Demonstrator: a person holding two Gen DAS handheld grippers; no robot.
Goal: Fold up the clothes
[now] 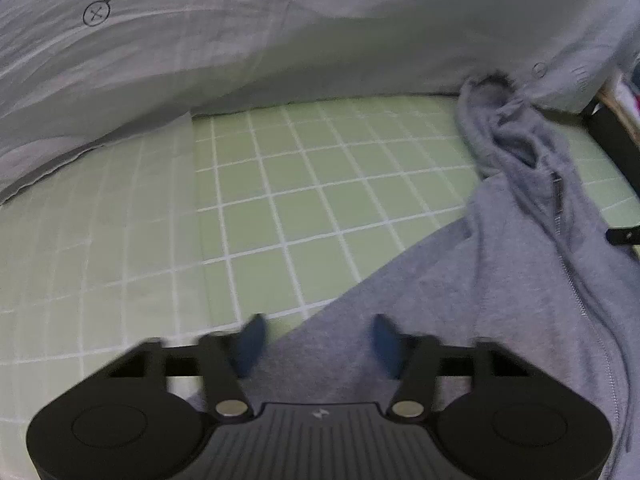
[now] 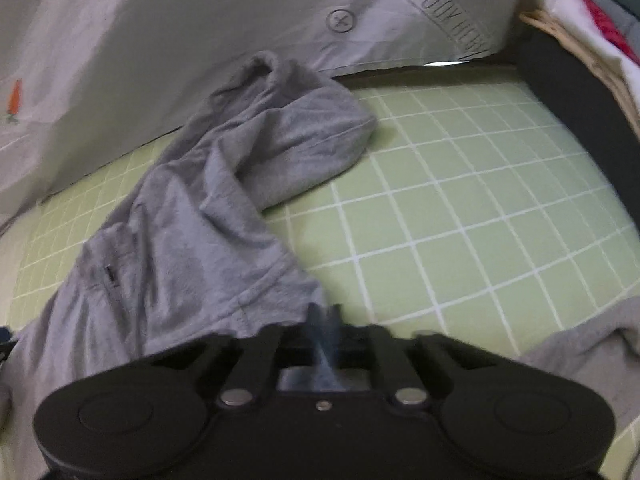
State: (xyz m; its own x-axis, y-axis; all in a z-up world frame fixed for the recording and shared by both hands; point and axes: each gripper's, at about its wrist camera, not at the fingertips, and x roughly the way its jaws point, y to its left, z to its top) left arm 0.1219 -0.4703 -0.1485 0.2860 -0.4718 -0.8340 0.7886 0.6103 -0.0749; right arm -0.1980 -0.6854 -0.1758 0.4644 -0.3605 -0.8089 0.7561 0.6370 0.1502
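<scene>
Underneath everything, a green sheet (image 1: 304, 184) with a white grid covers the bed and fills the middle of both views. Behind it a big pale grey duvet (image 1: 280, 40) is bunched up along the far side, printed with a small round pan and a red fruit shape; the right wrist view shows a boxed line of lettering on it and a little carrot. A grey zip hoodie (image 2: 192, 216) lies spread across the sheet, its hood end pushed up against the duvet and its zip running down the front in the left wrist view. At the far right edge of the bed stands a dark frame (image 2: 576, 92), with a wicker basket (image 2: 560, 36) of white and red laundry beyond it. The left gripper (image 1: 318, 346) is spread wide, its blue fingertips (image 1: 252, 344) apart just over the hoodie's edge, gripping nothing. The right gripper (image 2: 325, 320) is pinched together on the hoodie's fabric at the near edge, with another grey fold of cloth (image 2: 592, 348) lying near on the right
</scene>
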